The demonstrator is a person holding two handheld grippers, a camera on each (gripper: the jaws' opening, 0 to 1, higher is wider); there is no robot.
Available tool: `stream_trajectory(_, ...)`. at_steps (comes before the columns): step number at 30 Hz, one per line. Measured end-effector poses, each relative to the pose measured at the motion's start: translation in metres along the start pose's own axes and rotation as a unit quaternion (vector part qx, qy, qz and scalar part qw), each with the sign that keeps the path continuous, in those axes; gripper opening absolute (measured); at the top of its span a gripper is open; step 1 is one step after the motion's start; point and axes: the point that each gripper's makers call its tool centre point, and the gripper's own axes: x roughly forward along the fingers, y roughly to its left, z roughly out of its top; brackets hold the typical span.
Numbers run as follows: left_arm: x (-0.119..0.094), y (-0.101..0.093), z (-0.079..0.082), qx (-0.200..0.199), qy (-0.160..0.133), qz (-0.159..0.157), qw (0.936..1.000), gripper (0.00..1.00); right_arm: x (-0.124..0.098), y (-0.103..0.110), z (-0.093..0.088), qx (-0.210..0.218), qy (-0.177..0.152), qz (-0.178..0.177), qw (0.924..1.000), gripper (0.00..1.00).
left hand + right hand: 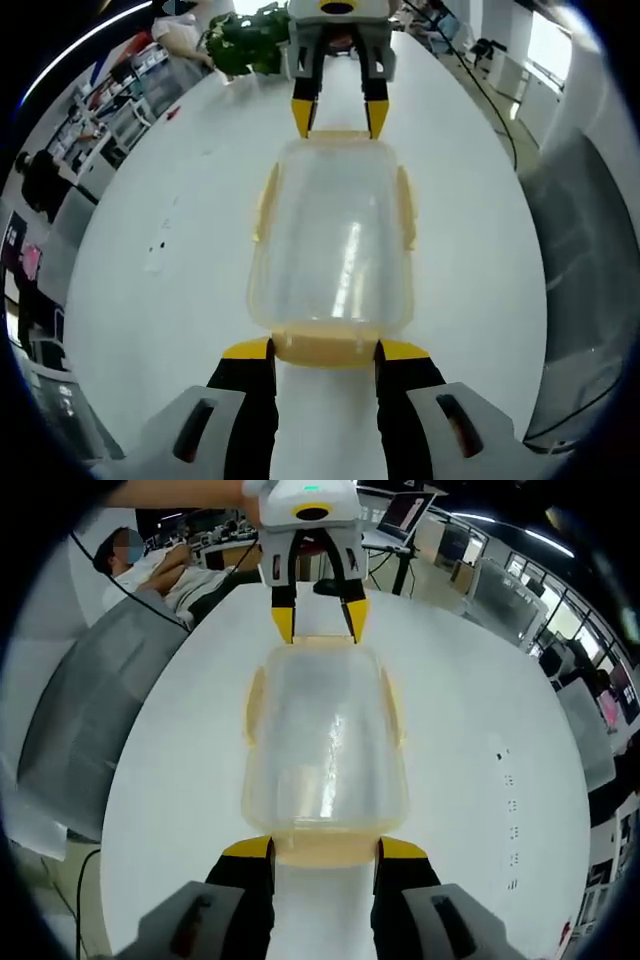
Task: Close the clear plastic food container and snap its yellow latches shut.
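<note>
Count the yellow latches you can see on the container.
4: one at each long side, one at the near end, one at the far end, by the grippers' fingers.

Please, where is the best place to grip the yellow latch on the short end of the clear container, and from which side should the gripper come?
Grip the end latch flap at its outer edge, approaching from beyond that short end of the container. The flap sticks outward there, between the left gripper tips. The right gripper faces the opposite end similarly.
</note>
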Motion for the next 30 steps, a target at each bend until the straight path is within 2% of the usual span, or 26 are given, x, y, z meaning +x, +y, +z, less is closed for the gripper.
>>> stream_trajectory(18, 0.010, -0.001, -0.005, -0.003, 0.002, -0.007, 1.0000, 0.37, 0.013, 0.000, -0.008, 0.005, 0.002, 0.011, 0.9999, 0.36)
stream_trajectory(30, 0.013, 0.000, -0.007, -0.009, -0.004, -0.012, 0.9999, 0.37, 0.015, -0.002, -0.008, 0.006, -0.002, 0.014, 0.9999, 0.36)
